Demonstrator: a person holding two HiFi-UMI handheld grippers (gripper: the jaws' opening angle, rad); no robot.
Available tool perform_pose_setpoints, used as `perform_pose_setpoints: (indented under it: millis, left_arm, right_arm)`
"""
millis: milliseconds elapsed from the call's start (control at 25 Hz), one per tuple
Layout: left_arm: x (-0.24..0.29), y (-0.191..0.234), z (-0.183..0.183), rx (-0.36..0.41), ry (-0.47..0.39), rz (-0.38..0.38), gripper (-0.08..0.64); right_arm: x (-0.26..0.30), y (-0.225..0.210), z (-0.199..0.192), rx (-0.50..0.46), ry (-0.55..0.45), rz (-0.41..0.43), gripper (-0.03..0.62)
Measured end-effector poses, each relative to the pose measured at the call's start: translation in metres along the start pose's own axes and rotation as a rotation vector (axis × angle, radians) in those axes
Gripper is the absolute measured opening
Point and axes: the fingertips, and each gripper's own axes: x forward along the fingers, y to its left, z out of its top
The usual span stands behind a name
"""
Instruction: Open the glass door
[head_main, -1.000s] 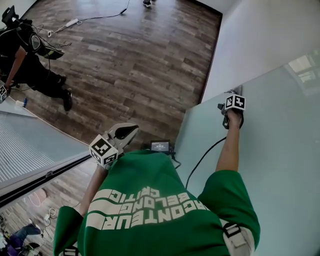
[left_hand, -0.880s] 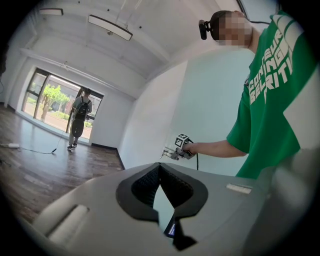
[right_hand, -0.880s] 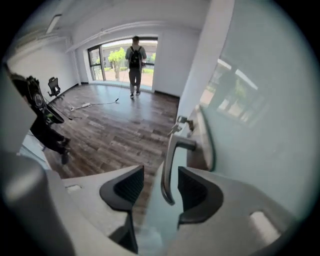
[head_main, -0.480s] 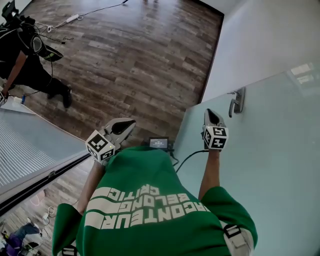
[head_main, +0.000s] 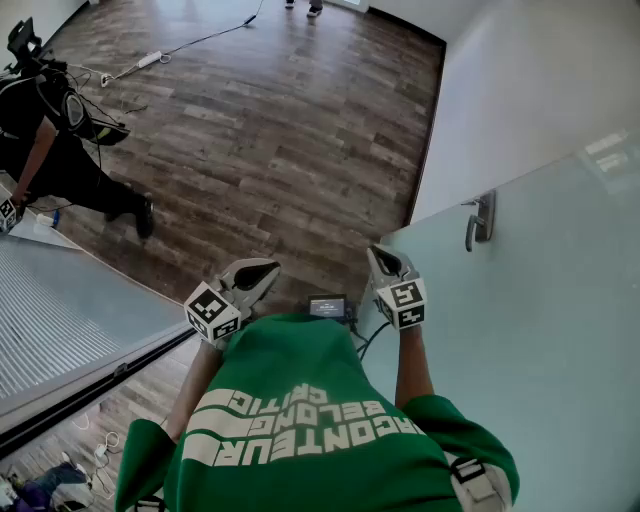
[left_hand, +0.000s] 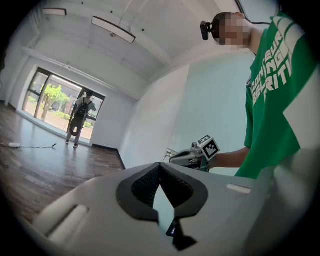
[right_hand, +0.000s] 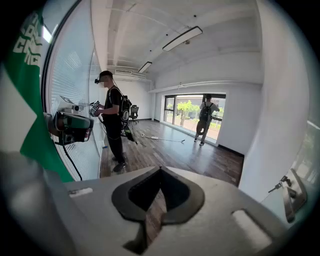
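— Now, status of the tongs?

— Both sets are closed, tips together, nothing between them. My left tongs (head_main: 262, 268) are level in front of my chest and point out over the floor (head_main: 280, 130). My right tongs (head_main: 381, 256) are just beside them, tilted downward, close to the near edge of the door (head_main: 520, 330) but not touching it.

— Location of the door and handle?

— The door is the frosted glass panel on my right, and it fills the right side of the head view. The handle (head_main: 481, 220) is a metal lever mounted near the panel's edge, next to the white wall (head_main: 520, 90). It sits beyond the right tongs, clearly apart from them. In the right gripper view it appears at the far right margin.

— Other items in range?

— A small screen (head_main: 327, 305) hangs between the two tongs at my chest. A person (head_main: 55, 130) in black stands at the left, well away, beside a ribbed glass partition.
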Motion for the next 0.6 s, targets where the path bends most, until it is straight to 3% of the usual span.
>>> perform_pose_setpoints:
  millis: [600]
  left_arm:
    - [0.0071,0.0031,-0.0028,-0.004,-0.006,0.014,0.014]
  right_arm:
    - [0.0067,-0.0034,-0.0108,-0.032,0.023,0.012,-0.008]
